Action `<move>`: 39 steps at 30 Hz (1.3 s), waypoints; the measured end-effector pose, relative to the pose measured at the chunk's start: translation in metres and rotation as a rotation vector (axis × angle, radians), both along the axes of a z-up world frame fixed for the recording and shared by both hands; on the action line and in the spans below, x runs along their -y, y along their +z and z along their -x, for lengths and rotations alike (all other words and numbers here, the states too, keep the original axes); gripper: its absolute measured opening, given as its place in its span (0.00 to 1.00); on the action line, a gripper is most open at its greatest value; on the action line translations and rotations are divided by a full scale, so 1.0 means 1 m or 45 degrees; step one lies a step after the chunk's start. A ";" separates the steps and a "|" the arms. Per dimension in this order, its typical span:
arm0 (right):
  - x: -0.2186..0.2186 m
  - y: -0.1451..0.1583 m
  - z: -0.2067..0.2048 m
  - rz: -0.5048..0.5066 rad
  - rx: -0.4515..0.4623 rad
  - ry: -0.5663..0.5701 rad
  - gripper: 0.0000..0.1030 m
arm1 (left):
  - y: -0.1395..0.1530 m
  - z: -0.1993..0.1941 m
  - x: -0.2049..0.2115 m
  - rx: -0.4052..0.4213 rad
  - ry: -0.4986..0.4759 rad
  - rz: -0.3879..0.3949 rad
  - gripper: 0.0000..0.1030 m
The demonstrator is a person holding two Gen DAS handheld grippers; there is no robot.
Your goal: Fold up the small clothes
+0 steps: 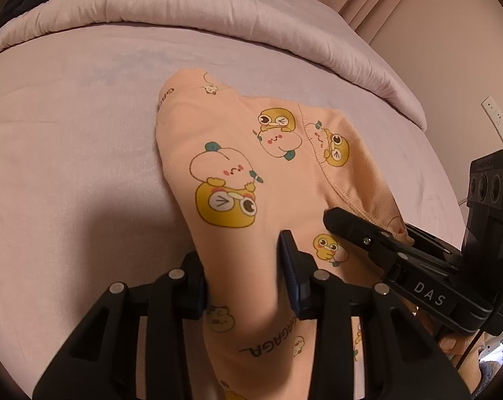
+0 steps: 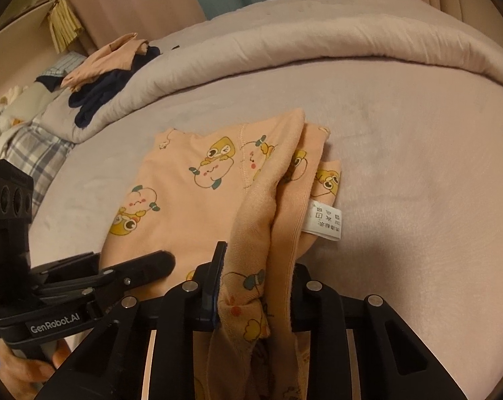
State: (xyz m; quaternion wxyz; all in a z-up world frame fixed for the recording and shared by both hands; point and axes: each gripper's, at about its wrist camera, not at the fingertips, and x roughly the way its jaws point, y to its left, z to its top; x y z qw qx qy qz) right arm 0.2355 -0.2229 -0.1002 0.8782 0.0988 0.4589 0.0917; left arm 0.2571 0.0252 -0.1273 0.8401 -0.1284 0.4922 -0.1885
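in the middle of the left wrist view, a peach garment (image 1: 238,166) printed with yellow and white cartoon figures lies on a pale lilac bed sheet (image 1: 68,133), its near end rising toward the bottom of the frame. the left gripper (image 1: 244,280) sits at the bottom centre with a bunched fold of that cloth between its two fingers; the pads press on the fabric from both sides, so it is clamped on the garment. at the right of the same frame the right gripper (image 1: 351,223) comes in from the lower right, its tips resting on the cloth beside a stitched seam.

in the right wrist view the right gripper (image 2: 254,286) is at the bottom centre, closed on a thick gathered ridge of the garment (image 2: 191,180), which runs up the frame. a white care label (image 2: 323,220) hangs from the fold, right of centre. the left gripper (image 2: 158,263) shows at lower left. a rolled duvet (image 2: 318,33) crosses the top, and a pile of clothes (image 2: 108,66) lies at upper left.
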 end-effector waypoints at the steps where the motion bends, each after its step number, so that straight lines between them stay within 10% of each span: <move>1: -0.001 0.000 0.001 0.006 0.003 0.001 0.28 | 0.000 0.001 0.001 0.002 -0.002 -0.002 0.33; 39: -0.049 0.040 0.077 -0.010 0.135 0.190 0.26 | 0.036 0.103 -0.036 0.096 0.042 0.038 0.24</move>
